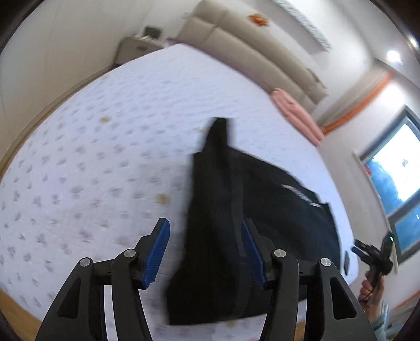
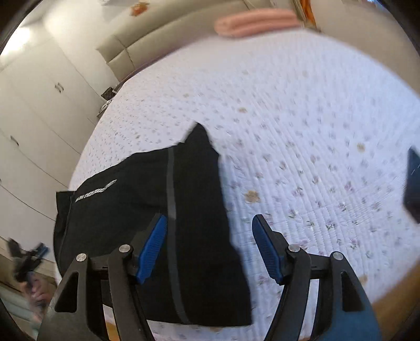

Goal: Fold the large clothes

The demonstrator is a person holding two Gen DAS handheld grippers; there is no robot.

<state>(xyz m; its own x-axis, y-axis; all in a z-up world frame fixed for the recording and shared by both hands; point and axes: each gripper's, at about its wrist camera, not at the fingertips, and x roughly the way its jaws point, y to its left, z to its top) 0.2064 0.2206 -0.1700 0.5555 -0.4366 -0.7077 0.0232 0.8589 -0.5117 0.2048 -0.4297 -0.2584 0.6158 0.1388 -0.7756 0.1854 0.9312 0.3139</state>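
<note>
A black garment (image 1: 236,209) with a grey stripe and white lettering lies partly folded on the bed near its front edge; it also shows in the right wrist view (image 2: 183,204). My left gripper (image 1: 204,230) is open and empty, held above the garment's left part. My right gripper (image 2: 210,228) is open and empty, above the garment's right edge. The right gripper appears in the left wrist view (image 1: 372,254) at the far right, and the left gripper appears in the right wrist view (image 2: 26,257) at the far left.
The bed (image 1: 105,157) has a white quilted cover with small flowers. A pink rolled blanket (image 1: 299,115) lies at the beige headboard (image 1: 249,44); it also shows in the right wrist view (image 2: 257,21). White wardrobes (image 2: 34,118) stand left. A window (image 1: 393,168) is right. A dark object (image 2: 413,181) sits at the right edge.
</note>
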